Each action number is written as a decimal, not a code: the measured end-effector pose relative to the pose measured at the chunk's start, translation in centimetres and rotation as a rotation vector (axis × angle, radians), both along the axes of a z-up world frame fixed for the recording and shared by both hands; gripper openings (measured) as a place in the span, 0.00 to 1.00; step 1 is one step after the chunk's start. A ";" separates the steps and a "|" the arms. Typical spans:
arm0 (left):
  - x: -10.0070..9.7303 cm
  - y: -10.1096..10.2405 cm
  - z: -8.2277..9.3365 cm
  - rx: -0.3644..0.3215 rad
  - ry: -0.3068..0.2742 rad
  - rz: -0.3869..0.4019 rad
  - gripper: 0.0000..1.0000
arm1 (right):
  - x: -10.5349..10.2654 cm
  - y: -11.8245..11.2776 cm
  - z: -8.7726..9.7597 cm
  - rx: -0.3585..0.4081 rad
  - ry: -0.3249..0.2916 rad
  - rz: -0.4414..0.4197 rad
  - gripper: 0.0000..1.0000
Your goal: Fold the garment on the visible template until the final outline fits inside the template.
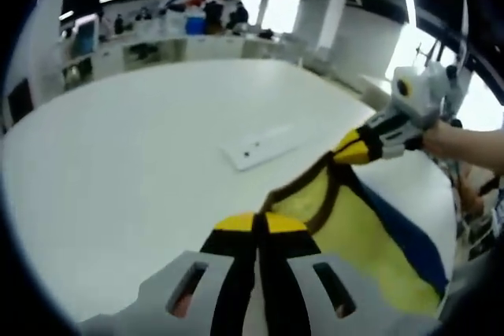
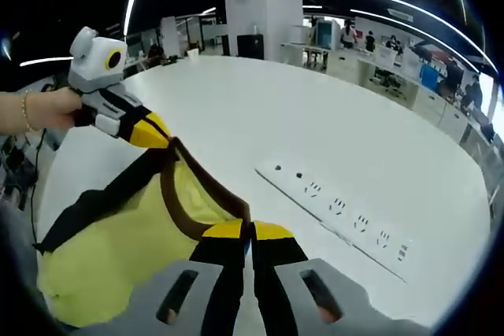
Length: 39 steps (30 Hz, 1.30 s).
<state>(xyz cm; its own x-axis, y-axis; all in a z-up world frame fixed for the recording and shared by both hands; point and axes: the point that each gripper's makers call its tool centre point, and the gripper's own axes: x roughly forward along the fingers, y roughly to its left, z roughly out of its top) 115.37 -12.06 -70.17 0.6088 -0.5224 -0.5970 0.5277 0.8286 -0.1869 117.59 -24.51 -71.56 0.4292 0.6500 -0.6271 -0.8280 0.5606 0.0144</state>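
In the left gripper view, the left gripper rises from the bottom edge with its two yellow-tipped jaws pressed together, pinching the brown-trimmed edge of a yellow garment. The garment has a dark blue panel along its far side and is lifted off a large white table, stretched between the two grippers. The right gripper enters from the right side, held by a person's hand, and its yellow tips are closed on the same brown trim further along. A white power strip lies on the table just beyond the garment. Desks and standing people show at the far end of the room. In the right gripper view, the right gripper comes up from the bottom with its jaws shut tight on the brown collar band of the garment, which hangs to the left as a yellow sheet with dark straps. The left gripper reaches in from the left, held by a hand wearing a thin bracelet, its tips clamped on the trim. The power strip lies on the table to the right, apart from the garment. No template outline can be made out on the table in these pictures.
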 end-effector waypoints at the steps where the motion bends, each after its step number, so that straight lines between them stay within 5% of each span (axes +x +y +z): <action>1: 0.2 0.0 -0.3 0.008 0.001 -0.002 0.00 | 0.1 -0.1 -0.3 -0.003 0.002 -0.003 0.03; 7: 0.6 0.0 -1.8 0.021 0.020 0.001 0.00 | 1.0 -0.2 -2.2 -0.012 0.014 -0.021 0.03; 16: 1.3 0.5 -3.5 0.055 0.036 -0.002 0.00 | 1.3 0.1 -2.4 -0.016 0.010 -0.017 0.03; 39: 2.6 0.3 -5.2 0.124 0.035 -0.037 0.00 | 2.5 -0.4 -4.3 -0.096 -0.026 0.016 0.03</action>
